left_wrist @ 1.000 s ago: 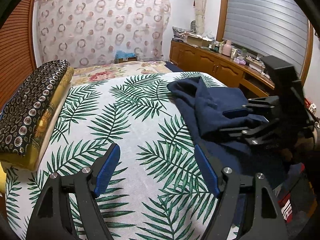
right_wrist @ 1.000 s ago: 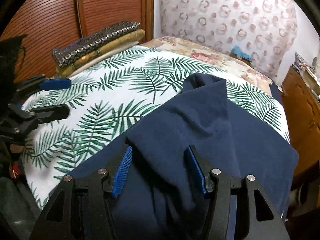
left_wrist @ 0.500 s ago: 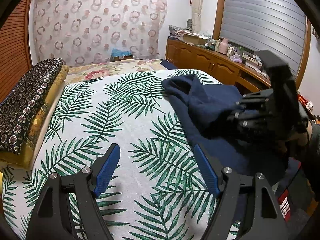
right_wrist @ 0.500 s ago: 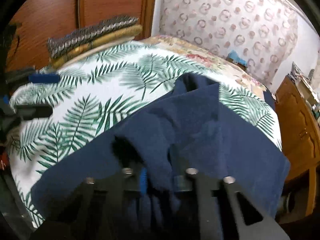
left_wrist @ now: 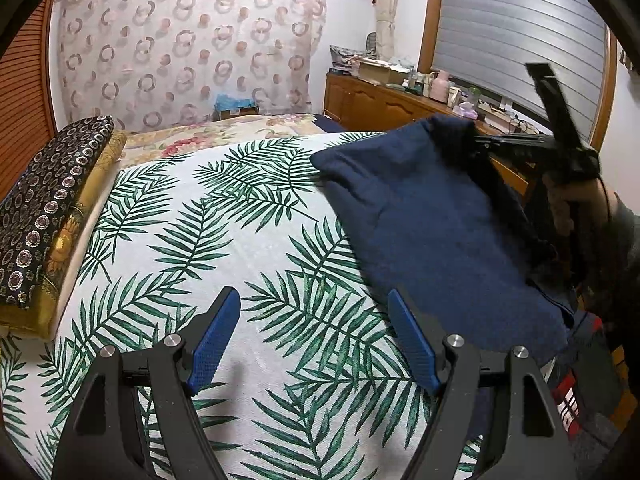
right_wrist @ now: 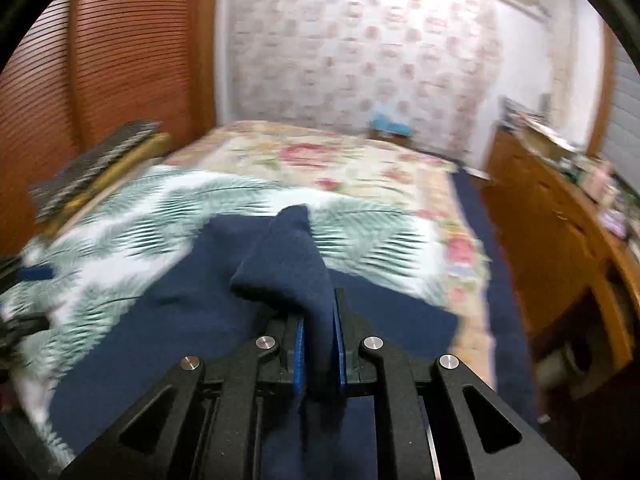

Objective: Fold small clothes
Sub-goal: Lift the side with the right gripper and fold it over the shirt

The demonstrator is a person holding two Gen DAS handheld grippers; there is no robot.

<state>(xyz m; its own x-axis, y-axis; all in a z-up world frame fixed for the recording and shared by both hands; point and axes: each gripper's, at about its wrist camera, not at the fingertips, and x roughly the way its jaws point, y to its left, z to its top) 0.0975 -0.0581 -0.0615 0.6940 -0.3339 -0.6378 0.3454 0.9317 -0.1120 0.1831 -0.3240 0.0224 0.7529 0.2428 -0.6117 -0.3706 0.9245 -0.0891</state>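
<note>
One navy garment [left_wrist: 432, 220], plain and matte, draped over the palm-leaf bedspread's [left_wrist: 224, 240] right side; right gripper [right_wrist: 319, 344] clamps a raised fold. Left gripper [left_wrist: 314, 336] spread, empty. Two stacked cushions [left_wrist: 44, 208].

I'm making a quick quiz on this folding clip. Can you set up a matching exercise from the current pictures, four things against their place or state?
Things:
1. left gripper
2. right gripper
3. navy garment
4. patterned cushions

Place or state:
A. stacked at the bed's left edge, in the left wrist view
B. open over the palm-leaf sheet, nothing between its fingers
C. lying partly on the bed, one fold lifted
D. shut on a fold of cloth

Pairs: 1-B, 2-D, 3-C, 4-A
</note>
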